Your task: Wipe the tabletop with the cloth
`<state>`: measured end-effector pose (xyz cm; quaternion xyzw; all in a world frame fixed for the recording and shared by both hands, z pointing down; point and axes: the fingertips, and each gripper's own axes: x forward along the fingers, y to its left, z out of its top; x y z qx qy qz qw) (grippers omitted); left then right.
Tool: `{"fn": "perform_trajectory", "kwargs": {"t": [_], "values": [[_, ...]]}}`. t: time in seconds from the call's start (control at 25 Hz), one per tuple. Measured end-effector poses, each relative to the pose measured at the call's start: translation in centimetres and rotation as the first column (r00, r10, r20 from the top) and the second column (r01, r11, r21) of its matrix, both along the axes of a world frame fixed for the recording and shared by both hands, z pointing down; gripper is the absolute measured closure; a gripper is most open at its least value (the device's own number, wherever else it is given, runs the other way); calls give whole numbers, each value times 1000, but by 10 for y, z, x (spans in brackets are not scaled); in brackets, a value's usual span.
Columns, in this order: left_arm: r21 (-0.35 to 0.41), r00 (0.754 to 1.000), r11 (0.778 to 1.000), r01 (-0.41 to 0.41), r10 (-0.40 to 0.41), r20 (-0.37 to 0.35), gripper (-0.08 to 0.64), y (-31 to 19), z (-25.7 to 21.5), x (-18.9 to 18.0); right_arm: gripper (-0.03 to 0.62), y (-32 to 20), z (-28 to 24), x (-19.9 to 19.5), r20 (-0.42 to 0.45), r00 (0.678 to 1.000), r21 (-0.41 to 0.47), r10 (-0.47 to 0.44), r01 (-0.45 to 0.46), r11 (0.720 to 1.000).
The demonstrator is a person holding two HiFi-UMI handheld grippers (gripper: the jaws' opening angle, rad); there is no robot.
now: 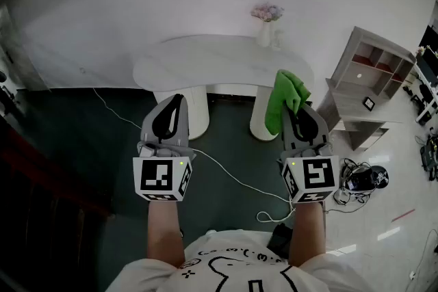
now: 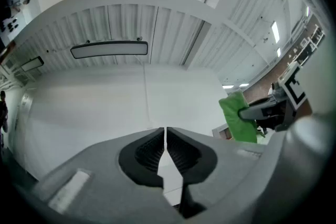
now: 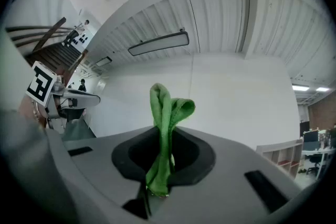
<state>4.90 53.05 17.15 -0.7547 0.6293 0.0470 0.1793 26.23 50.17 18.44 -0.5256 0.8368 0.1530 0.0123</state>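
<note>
A green cloth [image 1: 285,98] hangs from my right gripper [image 1: 299,108], which is shut on it; in the right gripper view the cloth [image 3: 167,126] sticks up folded from between the jaws. My left gripper [image 1: 178,101] is held beside it, shut with nothing in it, and its jaws [image 2: 165,141] meet with only a thin slit. Both grippers are raised in front of the white oval table [image 1: 205,61], short of its near edge. From the left gripper view the cloth [image 2: 236,118] and the right gripper show at the right.
A white vase of flowers [image 1: 265,24] stands at the table's far right. A low open shelf unit [image 1: 366,75] is right of the table. White cables [image 1: 233,178] run across the dark floor; black gear [image 1: 366,180] lies at the right.
</note>
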Motion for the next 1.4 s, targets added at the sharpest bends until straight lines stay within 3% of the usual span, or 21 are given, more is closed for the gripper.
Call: {"fn": "perform_trajectory", "kwargs": {"t": [0.32, 0.52, 0.76, 1.16, 1.4], "values": [[-7, 999, 1000, 25, -25, -35, 535, -22, 18, 7, 546, -22, 18, 14, -14, 1000, -10, -18, 18, 1000], [-21, 999, 999, 45, -46, -17, 535, -18, 15, 36, 546, -27, 15, 39, -3, 999, -23, -49, 49, 999], [-45, 997, 997, 65, -66, -24, 535, -31, 26, 39, 546, -45, 27, 41, -20, 997, -42, -79, 78, 996], [-59, 999, 997, 46, -48, -25, 535, -96, 37, 28, 546, -109, 44, 44, 17, 999, -83, -29, 30, 996], [-63, 997, 996, 57, -61, -56, 535, -146, 38, -6, 546, -160, 47, 18, 29, 999, -97, -38, 41, 994]]}}
